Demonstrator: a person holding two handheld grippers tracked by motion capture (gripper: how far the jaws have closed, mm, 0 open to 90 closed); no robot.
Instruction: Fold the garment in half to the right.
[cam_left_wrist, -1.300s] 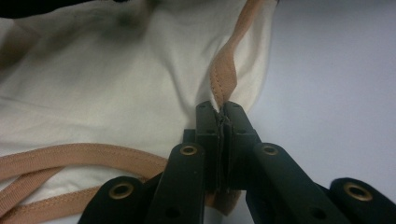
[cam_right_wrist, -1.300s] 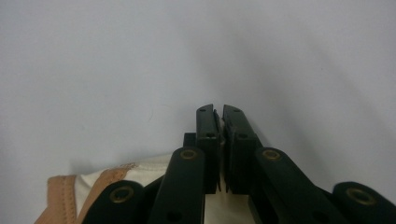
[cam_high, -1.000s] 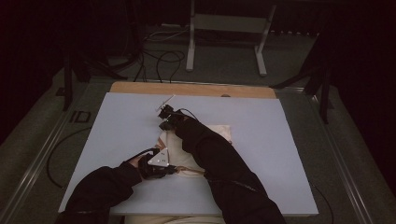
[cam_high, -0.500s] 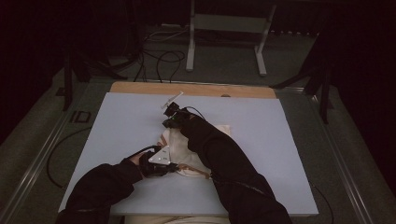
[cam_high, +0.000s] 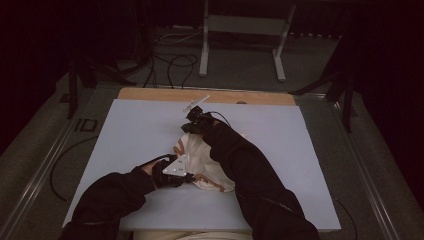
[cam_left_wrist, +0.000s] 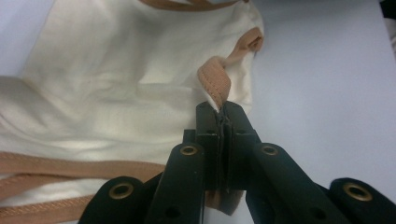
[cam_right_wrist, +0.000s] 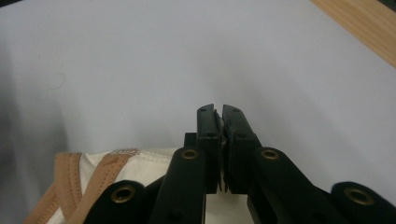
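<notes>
One cream cloth bag (cam_high: 207, 159), two grippers, one white table (cam_high: 310, 165).

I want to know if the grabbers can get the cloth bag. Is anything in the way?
Nothing visible. The left gripper has its jaws shut on the cream bag, at its tan strap. The right gripper has its jaws shut on the bag's far edge.

Bag (cam_left_wrist: 116, 93): cream woven cloth, matt; tan stitched strap (cam_left_wrist: 215, 84). Tabletop (cam_high: 140, 135): smooth matt sheet, bare wood edge (cam_high: 210, 95). Grippers: matt black plastic, brass rivets.
</notes>
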